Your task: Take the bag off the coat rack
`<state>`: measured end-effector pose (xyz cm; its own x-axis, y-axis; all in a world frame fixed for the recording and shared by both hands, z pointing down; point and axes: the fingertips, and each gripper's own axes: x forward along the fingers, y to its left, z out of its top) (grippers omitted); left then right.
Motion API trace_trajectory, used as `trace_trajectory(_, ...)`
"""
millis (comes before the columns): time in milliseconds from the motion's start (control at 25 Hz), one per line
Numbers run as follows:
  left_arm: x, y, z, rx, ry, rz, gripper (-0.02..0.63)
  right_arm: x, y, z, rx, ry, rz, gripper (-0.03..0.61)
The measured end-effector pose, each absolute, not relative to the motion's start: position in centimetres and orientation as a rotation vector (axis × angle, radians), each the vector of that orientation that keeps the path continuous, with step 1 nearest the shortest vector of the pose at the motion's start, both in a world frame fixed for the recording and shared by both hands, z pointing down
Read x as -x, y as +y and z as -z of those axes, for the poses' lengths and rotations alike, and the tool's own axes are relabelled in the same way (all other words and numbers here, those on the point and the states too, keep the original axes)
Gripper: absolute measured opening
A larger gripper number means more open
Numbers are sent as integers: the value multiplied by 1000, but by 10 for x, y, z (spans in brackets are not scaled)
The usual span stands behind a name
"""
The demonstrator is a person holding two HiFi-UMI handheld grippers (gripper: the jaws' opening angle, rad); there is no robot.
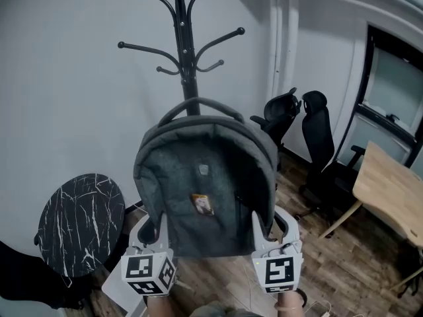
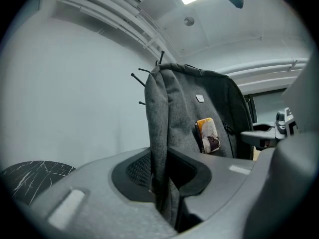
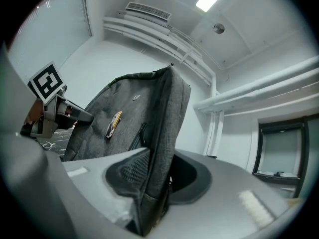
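A dark grey backpack with a small orange badge hangs in the air in front of the black coat rack, apart from its hooks. My left gripper is shut on the bag's lower left edge. Over on the other side my right gripper is shut on the bag's lower right edge. Both point level, with the fabric pinched between their pads. The bag's top handle arches upright in front of the rack's pole.
A round black marble side table stands low at the left. Black office chairs sit behind at the right, beside a light wooden desk. A white wall lies behind the rack; wooden floor below.
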<state>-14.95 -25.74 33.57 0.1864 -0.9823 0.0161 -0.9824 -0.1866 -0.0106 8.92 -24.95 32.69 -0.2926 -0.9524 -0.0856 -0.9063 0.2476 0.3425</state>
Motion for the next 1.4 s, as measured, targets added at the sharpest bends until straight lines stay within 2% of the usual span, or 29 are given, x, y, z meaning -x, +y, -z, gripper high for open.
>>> trace_trajectory(680, 109, -150, -343, -2347, -2085, -77, 69, -130, -159, -338, -1720, -2440, 480, 109)
trace_trajectory(1400, 135, -86, -344, -2389, -2024, -79, 69, -104, -91, -338, -1757, -2400, 462, 109)
